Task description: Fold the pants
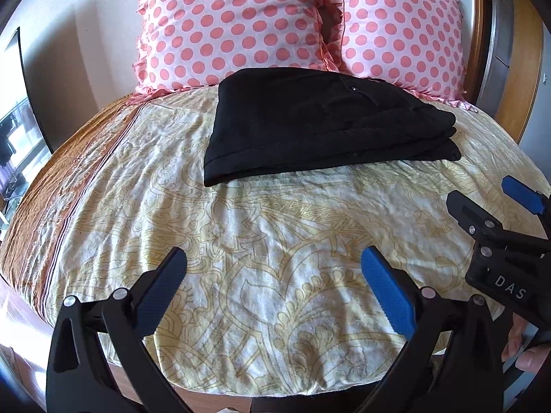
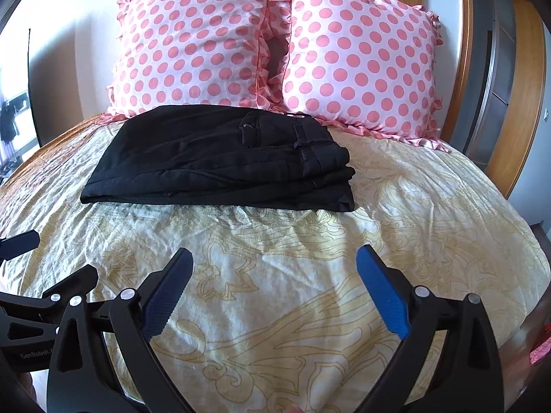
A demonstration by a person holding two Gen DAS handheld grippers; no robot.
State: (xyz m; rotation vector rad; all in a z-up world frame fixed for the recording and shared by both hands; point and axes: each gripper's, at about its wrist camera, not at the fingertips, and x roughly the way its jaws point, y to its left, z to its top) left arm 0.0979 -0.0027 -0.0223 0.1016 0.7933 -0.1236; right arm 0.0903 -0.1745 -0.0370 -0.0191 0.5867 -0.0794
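Big patterned bed [image 2: 310, 275] fills the view, two polka-dot pillows [image 2: 361, 65] at its head. Just before them lie the black pants [image 2: 220, 161], stacked in a compact, layered rectangle; folding looks finished. Left claw [image 1: 273, 287] and right claw [image 2: 275, 287] hover near the foot, both spread wide, empty.

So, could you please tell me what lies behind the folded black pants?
Two pink polka-dot pillows stand behind the pants; their lower edges are partly hidden.
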